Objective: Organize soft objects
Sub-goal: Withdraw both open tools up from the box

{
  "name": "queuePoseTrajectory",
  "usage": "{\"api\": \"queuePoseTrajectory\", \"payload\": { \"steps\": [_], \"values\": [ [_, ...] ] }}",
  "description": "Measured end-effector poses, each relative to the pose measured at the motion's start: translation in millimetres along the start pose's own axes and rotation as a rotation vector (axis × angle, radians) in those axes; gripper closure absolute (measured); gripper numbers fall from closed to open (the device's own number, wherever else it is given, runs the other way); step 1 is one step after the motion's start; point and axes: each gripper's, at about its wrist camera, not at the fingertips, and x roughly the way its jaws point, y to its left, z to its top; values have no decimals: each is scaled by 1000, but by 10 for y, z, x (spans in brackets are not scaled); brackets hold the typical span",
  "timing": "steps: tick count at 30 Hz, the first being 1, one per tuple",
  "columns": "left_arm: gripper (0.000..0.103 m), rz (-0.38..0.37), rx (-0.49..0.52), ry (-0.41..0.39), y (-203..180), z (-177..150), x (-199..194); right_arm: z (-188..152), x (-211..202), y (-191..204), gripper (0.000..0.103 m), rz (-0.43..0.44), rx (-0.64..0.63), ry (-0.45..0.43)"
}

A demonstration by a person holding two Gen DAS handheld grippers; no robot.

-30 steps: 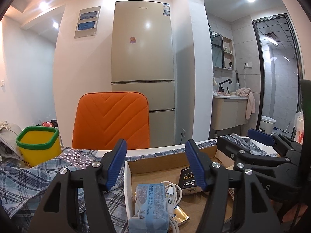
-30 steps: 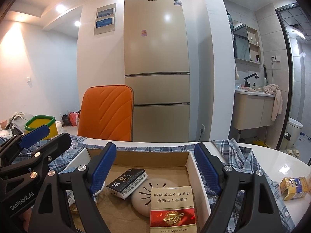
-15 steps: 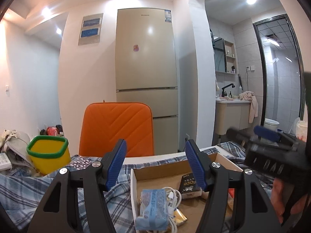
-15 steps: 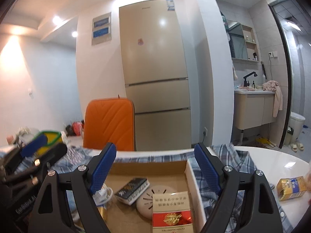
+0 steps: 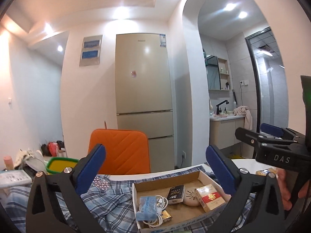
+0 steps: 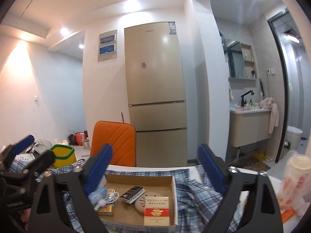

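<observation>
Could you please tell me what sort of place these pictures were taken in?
Most likely a small lived-in flat: a tall beige three-door fridge stands behind an orange padded chair, and an open archway shows a bathroom washbasin cabinet.

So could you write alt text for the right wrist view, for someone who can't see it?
An open gripper hangs above a cardboard box holding a red and white packet, a black packet and a white cable. The box rests on a blue plaid shirt, with an orange chair and beige fridge behind.
</observation>
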Motion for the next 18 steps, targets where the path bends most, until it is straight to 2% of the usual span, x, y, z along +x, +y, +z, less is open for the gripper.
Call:
{"api": "queuePoseTrajectory", "payload": {
  "steps": [5,11,18],
  "values": [
    [0,-3,-16,20,-10,1,-175,-12,-267,-79,0,-5,43,-12],
    [0,0,-47,70,-26,-100,-303,-96,-503,-62,0,-13,18,-13],
    [0,18,-15,93,-149,-325,-374,-262,-607,-49,0,-20,26,26]
  ]
}}
